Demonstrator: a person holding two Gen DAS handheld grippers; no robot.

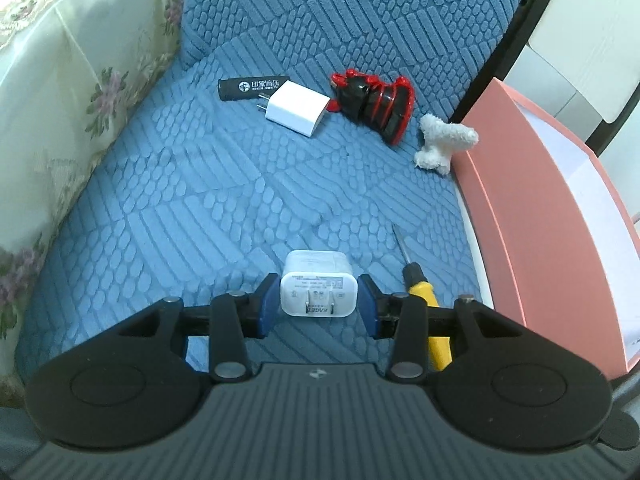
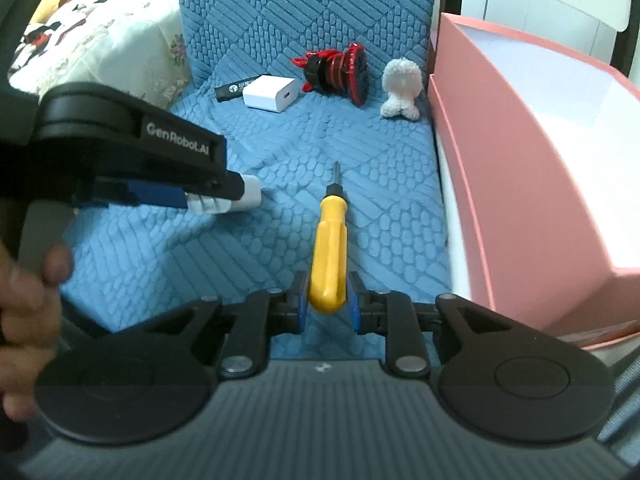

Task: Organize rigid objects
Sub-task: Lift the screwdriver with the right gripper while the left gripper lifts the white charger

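A white charger [image 1: 319, 288] sits between the blue fingers [image 1: 267, 305], prongs toward the camera. A screwdriver [image 2: 329, 248] with a yellow handle is clamped at its butt end, the metal tip pointing away. On the blue cushion [image 1: 200, 200] lie a second white charger [image 1: 298, 109], touching a black stick [image 1: 250, 87], then a red-black figurine [image 1: 376, 101] on its side and a white fluffy toy [image 1: 440, 140]. A pink box [image 2: 520, 160] stands open beside them.

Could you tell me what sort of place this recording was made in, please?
Probably a home living room: the things lie on a sofa seat with a quilted blue cover, a floral lace throw drapes one end, and a printed cushion sits behind.
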